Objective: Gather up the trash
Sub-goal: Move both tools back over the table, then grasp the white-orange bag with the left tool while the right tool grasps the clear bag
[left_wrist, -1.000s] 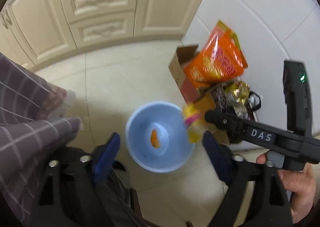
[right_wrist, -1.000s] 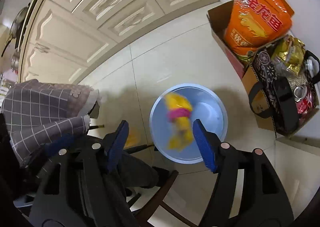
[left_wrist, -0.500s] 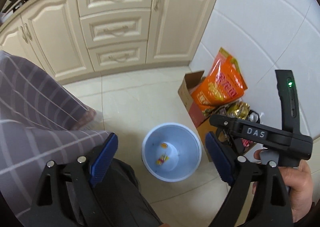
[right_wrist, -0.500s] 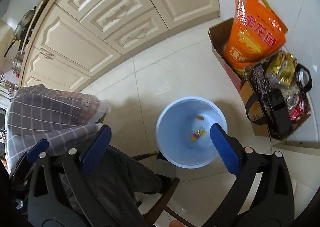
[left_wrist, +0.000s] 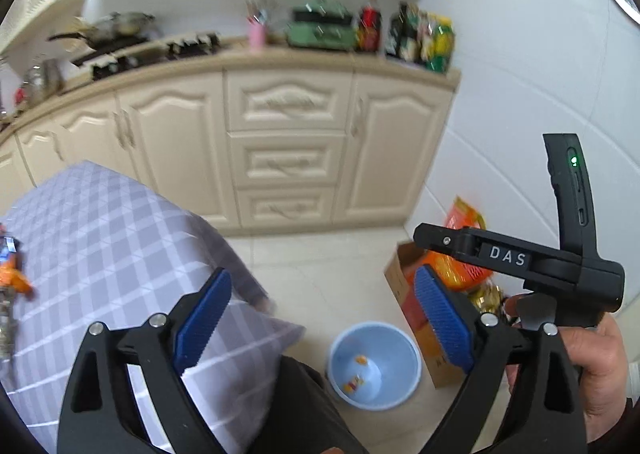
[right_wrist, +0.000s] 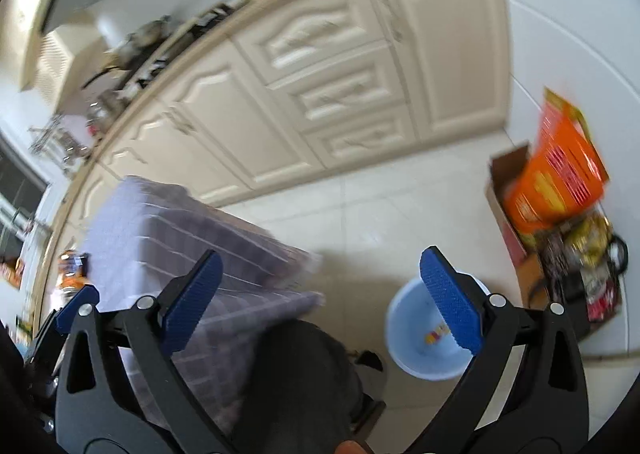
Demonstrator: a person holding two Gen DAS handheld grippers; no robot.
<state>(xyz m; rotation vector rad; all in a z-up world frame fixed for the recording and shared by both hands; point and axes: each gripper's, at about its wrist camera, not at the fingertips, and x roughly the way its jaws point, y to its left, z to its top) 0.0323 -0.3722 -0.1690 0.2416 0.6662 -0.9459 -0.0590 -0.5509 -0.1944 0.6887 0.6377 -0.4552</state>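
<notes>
A light blue bin (left_wrist: 374,364) stands on the tiled floor, with small orange and yellow wrappers (left_wrist: 352,384) at its bottom. My left gripper (left_wrist: 320,318) hangs high above and left of it, its jaws opening with nothing between them. My right gripper (right_wrist: 320,294) is open wide and empty, also well above the bin (right_wrist: 416,338). A hand (left_wrist: 592,366) holds the right gripper's black body (left_wrist: 560,266) at the right of the left wrist view. More orange litter (left_wrist: 12,278) lies on the checked tablecloth (left_wrist: 100,254) at the far left edge, blurred.
A cardboard box with an orange bag (right_wrist: 556,182) and other packets stands against the white wall, right of the bin. Cream cabinets (left_wrist: 284,158) with a cluttered counter run along the back. A dark chair seat (right_wrist: 296,374) sits below the grippers.
A yellow wrapper dropped from the right gripper into the bin and its jaws spread wider. Both grippers rose and tilted up, bringing the tabletop and counter into view.
</notes>
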